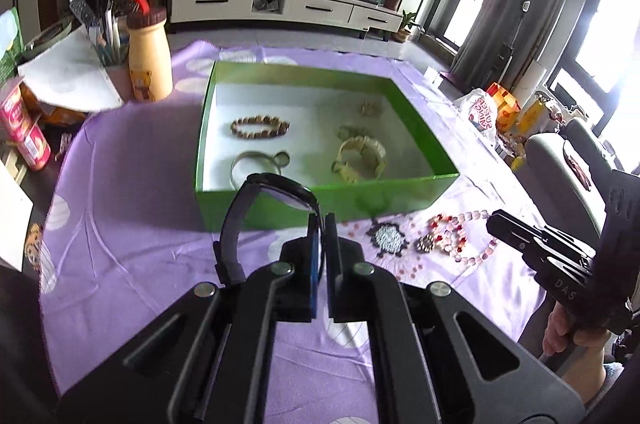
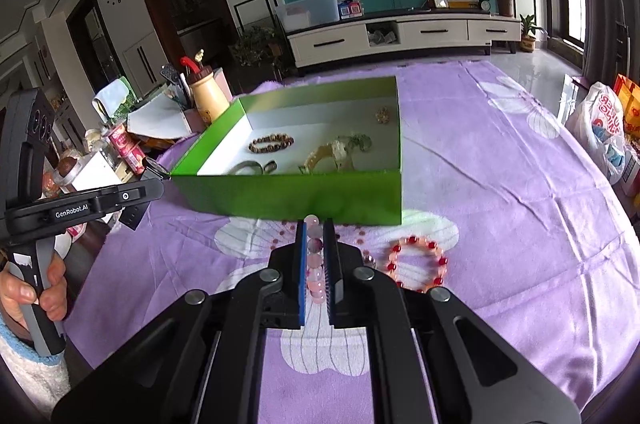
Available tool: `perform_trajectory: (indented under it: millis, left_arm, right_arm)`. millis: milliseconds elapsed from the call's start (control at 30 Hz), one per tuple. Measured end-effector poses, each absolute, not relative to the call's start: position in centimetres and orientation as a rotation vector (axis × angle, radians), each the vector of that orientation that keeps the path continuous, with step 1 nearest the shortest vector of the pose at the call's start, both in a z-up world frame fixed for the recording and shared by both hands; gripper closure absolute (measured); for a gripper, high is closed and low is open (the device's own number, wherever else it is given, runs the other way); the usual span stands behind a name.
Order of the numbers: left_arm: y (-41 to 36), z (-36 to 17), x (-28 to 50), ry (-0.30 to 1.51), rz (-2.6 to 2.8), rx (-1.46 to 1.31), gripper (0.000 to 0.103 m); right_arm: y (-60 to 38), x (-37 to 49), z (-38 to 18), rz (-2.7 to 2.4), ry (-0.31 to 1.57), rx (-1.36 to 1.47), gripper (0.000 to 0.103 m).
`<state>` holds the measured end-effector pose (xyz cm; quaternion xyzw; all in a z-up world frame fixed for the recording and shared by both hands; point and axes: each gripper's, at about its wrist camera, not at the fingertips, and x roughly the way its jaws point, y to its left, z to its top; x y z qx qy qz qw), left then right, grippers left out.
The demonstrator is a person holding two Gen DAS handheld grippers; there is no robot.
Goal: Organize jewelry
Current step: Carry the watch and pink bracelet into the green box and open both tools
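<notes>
Task judged roughly half done. Four or five pieces are already laid in the open green cardboard box (image 1: 320, 191): a brown wooden-bead bracelet (image 1: 260, 127), a thin silver bangle with a round charm (image 1: 256, 161), a cream chunky cuff (image 1: 362, 157) and some small pale pieces near the far wall, too blurred to name.

The left hand-held gripper (image 1: 322, 224) is closed on a black wristwatch with a dark strap (image 1: 272, 195), held just short of the box's near wall, not yet over the opening. The right hand-held gripper (image 2: 315, 224) is closed narrowly on a strand of pale pink beads (image 2: 314, 264), low over the cloth in front of the box.

Left outside the box: a red-and-clear bead bracelet (image 2: 418, 266), a dark-rimmed beaded brooch-like piece (image 1: 388, 238), and a small flower-shaped piece just beside it. Both held items are also judged still to be placed.

The worktop is covered by a lilac cloth with white flower prints (image 2: 520, 203), wrinkled. A yellow bottle with a brown cap (image 1: 149, 57) and clutter stand at the left edge. Beyond, a living room: wall-mounted television, white low cabinet, grey curtains.
</notes>
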<state>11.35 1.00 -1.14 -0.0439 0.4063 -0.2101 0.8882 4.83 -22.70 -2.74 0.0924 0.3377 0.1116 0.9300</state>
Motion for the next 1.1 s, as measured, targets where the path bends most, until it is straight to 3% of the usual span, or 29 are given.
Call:
perform_trajectory:
  millis: [467,1100]
  left_arm:
    - [-2.2,0.9,17.0,0.851,-0.454,-0.096,0.101]
    - [-5.6,-3.5,27.0,1.006,-0.427,-0.159,0.1]
  right_arm:
    - [-25.1,9.4,0.8,0.2,0.609,0.197,0.096]
    - [-25.2,17.5,-2.2,0.184,0.703,0.173,0.096]
